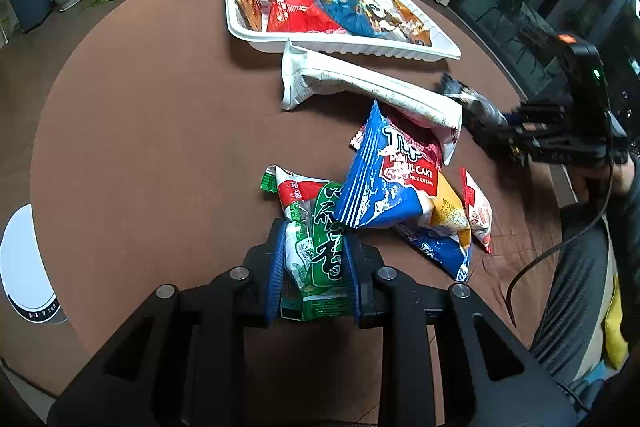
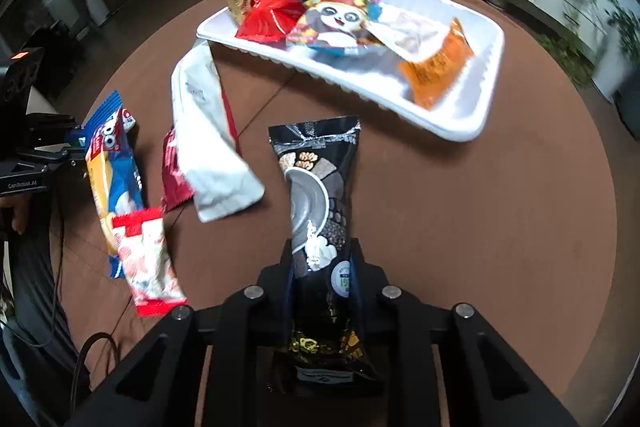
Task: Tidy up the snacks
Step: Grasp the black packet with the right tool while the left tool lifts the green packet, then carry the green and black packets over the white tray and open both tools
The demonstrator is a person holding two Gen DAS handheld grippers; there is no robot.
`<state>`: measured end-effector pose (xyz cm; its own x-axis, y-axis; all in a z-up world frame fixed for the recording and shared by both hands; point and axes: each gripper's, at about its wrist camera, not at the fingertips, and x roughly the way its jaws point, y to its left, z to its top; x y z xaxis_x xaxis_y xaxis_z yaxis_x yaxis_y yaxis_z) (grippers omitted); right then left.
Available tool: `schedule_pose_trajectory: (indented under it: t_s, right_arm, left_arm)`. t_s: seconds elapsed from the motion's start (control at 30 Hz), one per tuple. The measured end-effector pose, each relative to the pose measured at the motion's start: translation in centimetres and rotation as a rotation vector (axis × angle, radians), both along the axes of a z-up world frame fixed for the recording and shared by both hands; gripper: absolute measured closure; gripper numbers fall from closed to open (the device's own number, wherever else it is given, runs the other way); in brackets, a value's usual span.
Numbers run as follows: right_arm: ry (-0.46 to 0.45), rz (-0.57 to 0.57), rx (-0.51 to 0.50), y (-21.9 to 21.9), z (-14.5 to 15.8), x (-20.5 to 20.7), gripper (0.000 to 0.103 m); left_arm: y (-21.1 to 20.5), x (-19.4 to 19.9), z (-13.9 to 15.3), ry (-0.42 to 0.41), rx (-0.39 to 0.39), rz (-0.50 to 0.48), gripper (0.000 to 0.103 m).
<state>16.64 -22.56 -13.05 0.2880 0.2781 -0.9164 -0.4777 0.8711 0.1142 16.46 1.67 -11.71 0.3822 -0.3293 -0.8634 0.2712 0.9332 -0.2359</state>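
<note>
Your left gripper (image 1: 314, 259) is clamped on a green packet (image 1: 316, 247) with white Chinese characters, held at the near edge of the snack pile. Your right gripper (image 2: 322, 267) grips a black sachet (image 2: 318, 195) that stands up between its fingers, printed with a bowl and grains.

The round brown table (image 1: 140, 147) has bare cloth to the left of the pile in the left wrist view, and its curved rim drops to the floor beyond. In the right wrist view there is open cloth to the right of the black sachet, near the table edge.

The white tray (image 2: 460, 123) sits at the far side. It holds a red packet (image 2: 268, 19), a panda-printed packet (image 2: 336, 23), an orange packet (image 2: 436, 71), a gold-wrapped piece (image 1: 246, 1) and a pale packet (image 2: 412, 35), all overlapping.

Just in front of the tray lies a long white pouch (image 1: 360, 87), touching its near wall in the left wrist view. A blue packet (image 1: 384, 179) reading "MINI ROLL CAKE" and "MILK CREAM" leans over the green one. Another blue one (image 1: 440, 247) lies beneath, beside a red-and-white packet (image 2: 148, 259). A dark red packet (image 2: 174, 175) lies under the pouch.
</note>
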Motion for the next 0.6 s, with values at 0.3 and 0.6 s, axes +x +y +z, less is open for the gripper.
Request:
schedule_pose_trajectory:
  t_s: [0.3,0.6]
  right_arm:
    - [-0.050,-0.175,0.233,-2.8,3.9,-4.4,0.080]
    - [-0.106,-0.305,0.375,-4.5,5.9,-4.1,0.080]
  left_arm:
    - [1.1,-0.8,1.3,-0.039,-0.052,0.037,0.079]
    - [3.9,-0.9,3.1,-0.080,-0.119,0.105,0.079]
